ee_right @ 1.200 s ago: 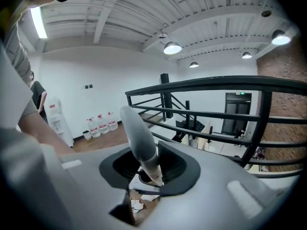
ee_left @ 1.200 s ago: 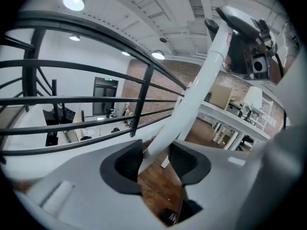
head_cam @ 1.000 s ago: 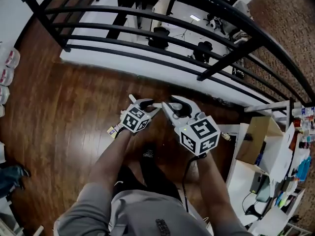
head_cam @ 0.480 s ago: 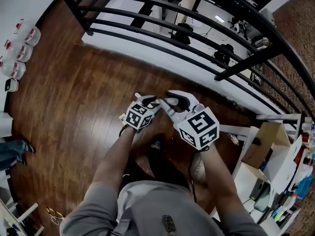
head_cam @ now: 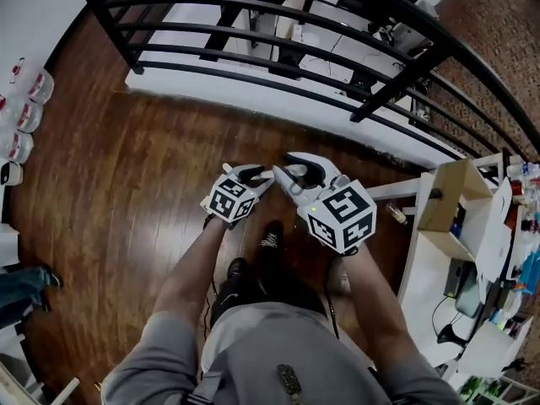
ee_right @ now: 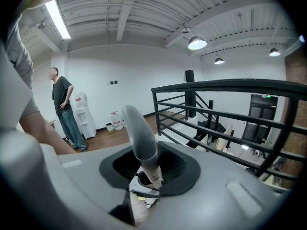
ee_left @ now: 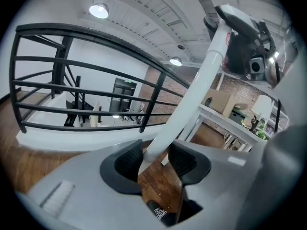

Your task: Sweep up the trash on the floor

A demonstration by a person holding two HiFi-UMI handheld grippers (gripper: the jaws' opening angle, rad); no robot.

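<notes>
Spreading across the head view: dark wooden floor (head_cam: 126, 192), bounded on the far side by a black railing (head_cam: 253, 36) above a white ledge (head_cam: 253, 99). White table (head_cam: 426, 268) at the right edge, bearing a cardboard box (head_cam: 451, 197). Standing bystander (ee_right: 64, 109) beside a water dispenser (ee_right: 82, 110), seen only from the right gripper view. Left gripper (head_cam: 260, 174) and right gripper (head_cam: 288, 175) held side by side over the floor, tips nearly meeting, both angled downward. Left gripper (ee_left: 156, 158): jaws clamped on a white pole (ee_left: 192, 99), pads pressing both sides, pole slanting up and to the right past the other gripper. Right gripper (ee_right: 148, 169): jaws just now closing further, pinching a grey handle (ee_right: 139, 138) whose rounded end rises above the pads. Cannot tell whether pole and handle belong to one tool. Black shoes (head_cam: 270, 236) on the floor below the grippers. Water bottles (head_cam: 25, 112) lined up along the left wall.
</notes>
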